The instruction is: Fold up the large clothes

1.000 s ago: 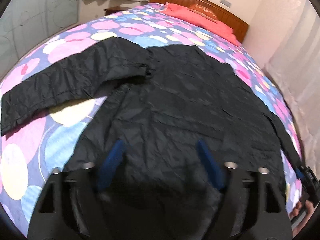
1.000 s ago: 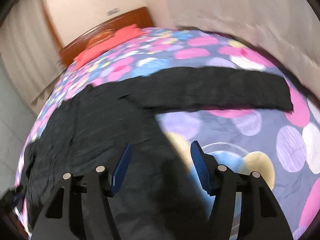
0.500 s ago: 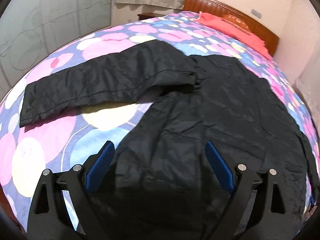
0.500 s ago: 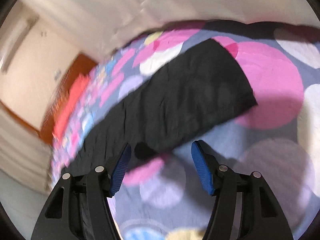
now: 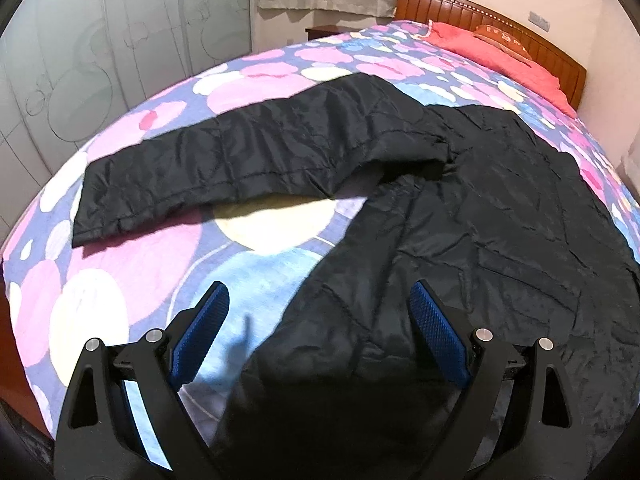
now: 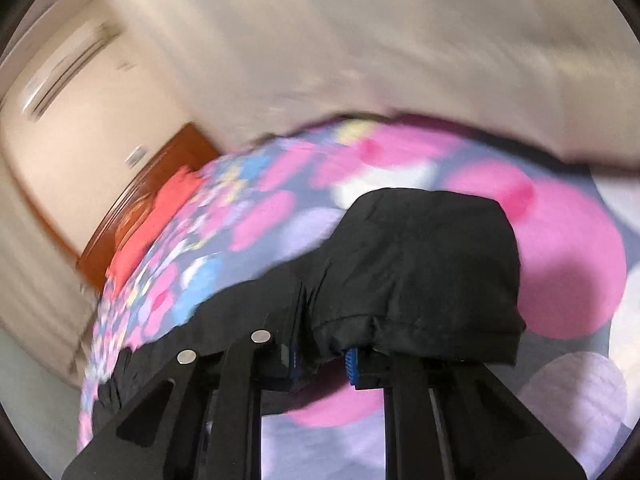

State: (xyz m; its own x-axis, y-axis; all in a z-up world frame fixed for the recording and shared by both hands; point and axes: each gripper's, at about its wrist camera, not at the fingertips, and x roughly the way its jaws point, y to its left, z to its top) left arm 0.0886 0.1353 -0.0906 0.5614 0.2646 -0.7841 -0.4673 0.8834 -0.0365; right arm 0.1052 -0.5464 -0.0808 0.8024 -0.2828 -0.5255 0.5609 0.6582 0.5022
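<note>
Black jacket (image 5: 460,216) lies flat on the bed (image 5: 132,264), collar toward the headboard (image 5: 492,20). Its one sleeve (image 5: 224,172) runs crosswise from the jacket body, cuff well out to the side. Left gripper (image 5: 316,336): jaws wide open, empty, hovering over the jacket hem edge. Right gripper (image 6: 320,356): jaws closed on the other sleeve cuff (image 6: 424,276). Judgement: right hand is the working one; fold goes inward, toward the jacket body.

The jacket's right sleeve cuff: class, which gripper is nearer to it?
Right. The right gripper is shut on the sleeve cuff; the left gripper hovers open over the jacket hem.
</note>
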